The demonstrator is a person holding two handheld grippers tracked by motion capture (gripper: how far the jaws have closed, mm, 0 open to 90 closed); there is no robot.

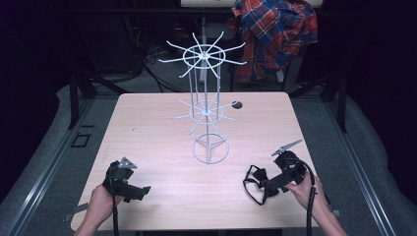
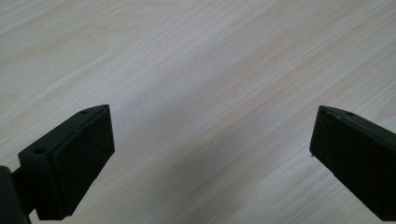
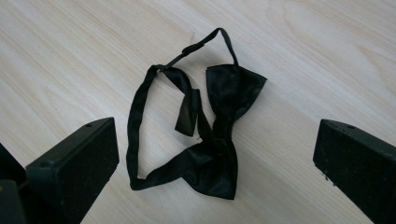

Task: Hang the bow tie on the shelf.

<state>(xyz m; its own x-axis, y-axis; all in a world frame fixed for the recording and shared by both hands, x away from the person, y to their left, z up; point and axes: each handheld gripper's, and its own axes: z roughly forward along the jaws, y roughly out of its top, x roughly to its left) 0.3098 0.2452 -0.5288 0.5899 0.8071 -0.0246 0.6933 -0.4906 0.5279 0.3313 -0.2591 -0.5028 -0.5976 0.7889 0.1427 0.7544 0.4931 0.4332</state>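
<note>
A black bow tie (image 1: pixel 255 181) with its thin neck strap looped out lies flat on the light wooden table (image 1: pixel 162 123), near the front right. My right gripper (image 1: pixel 268 188) is held just right of it, pointing left at it. In the right gripper view the bow tie (image 3: pixel 233 88) lies between and just beyond the wide-apart jaws of my right gripper (image 3: pixel 214 144), which is open and not touching it. My left gripper (image 1: pixel 142 191) rests low at the front left, open over bare wood (image 2: pixel 210 144).
A tall white wire display rack (image 1: pixel 206 105) with two tiers of radiating hooks stands on a ring base at the table's middle. A small dark hole (image 1: pixel 237 104) marks the tabletop behind it. A plaid shirt (image 1: pixel 275 29) hangs beyond the far edge.
</note>
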